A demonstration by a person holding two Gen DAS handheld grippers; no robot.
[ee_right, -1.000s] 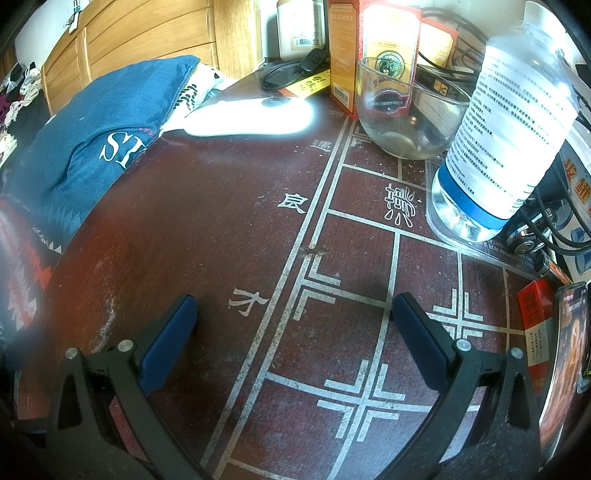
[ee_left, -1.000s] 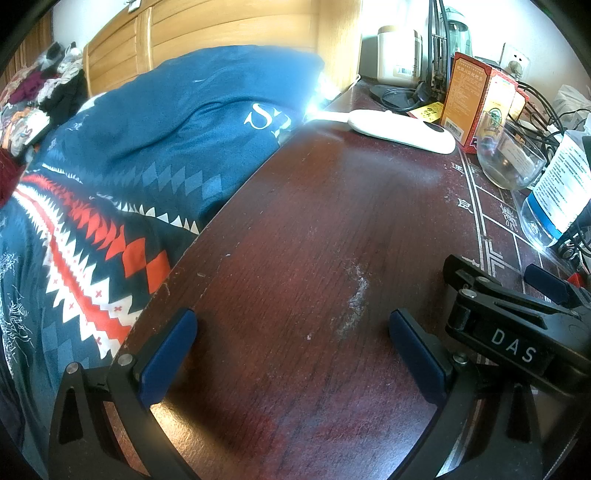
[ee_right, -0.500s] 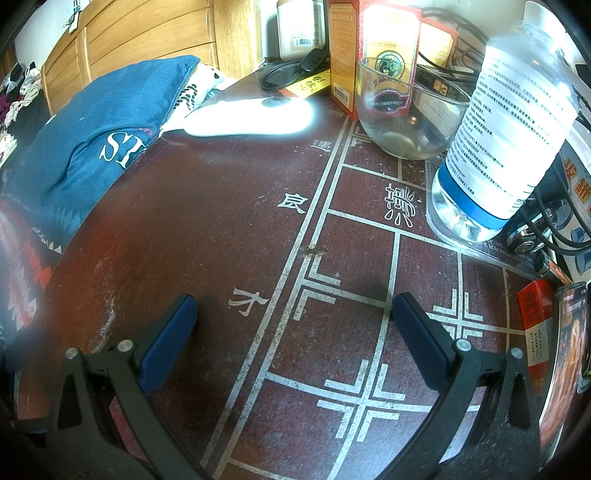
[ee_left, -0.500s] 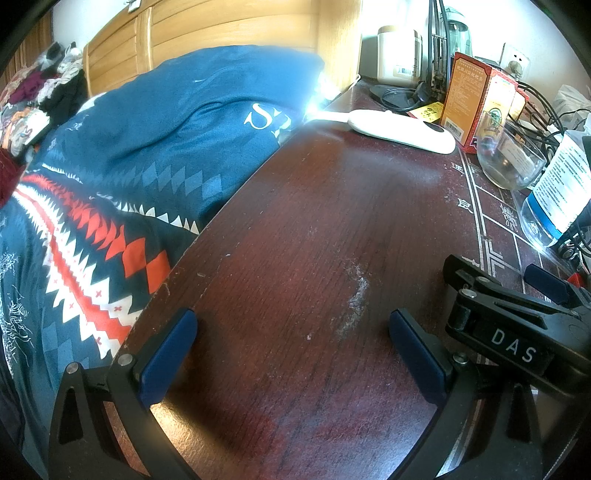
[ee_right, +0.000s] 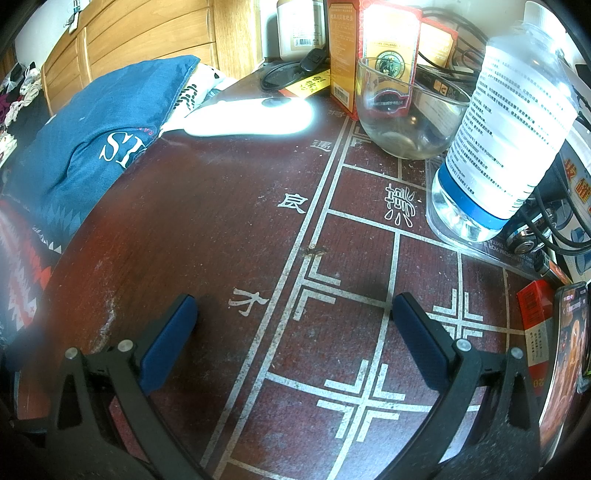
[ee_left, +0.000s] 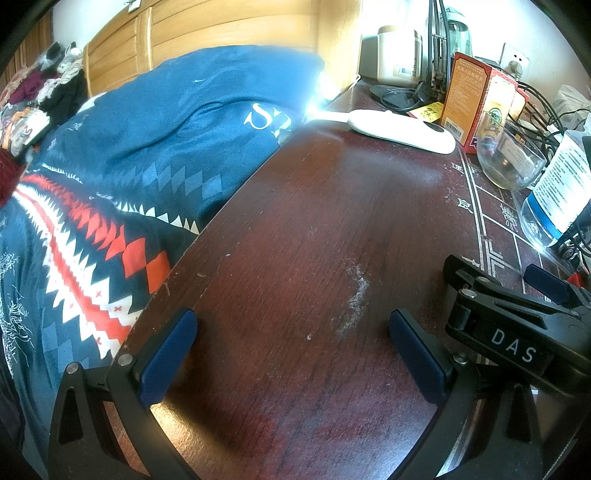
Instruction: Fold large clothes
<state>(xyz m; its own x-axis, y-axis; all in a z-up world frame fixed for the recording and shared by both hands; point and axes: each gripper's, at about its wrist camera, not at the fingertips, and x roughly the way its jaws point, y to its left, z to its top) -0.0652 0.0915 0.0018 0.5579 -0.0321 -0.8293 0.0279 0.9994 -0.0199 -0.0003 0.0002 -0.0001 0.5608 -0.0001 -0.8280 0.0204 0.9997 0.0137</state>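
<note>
A large blue cloth with a red and white zigzag pattern and white letters lies over the bed, left of a dark red wooden table. The right wrist view shows that blue cloth at the left edge too. My left gripper rests low over the table near its left edge, open, with nothing between its blue pads. My right gripper sits over the table's painted white grid, open and holding nothing. Its black body appears at the right of the left wrist view.
At the table's far end lie a white oblong device, a glass bowl, an orange box, a water bottle and cables. A red pack lies at the right. Clothes pile by the wooden headboard.
</note>
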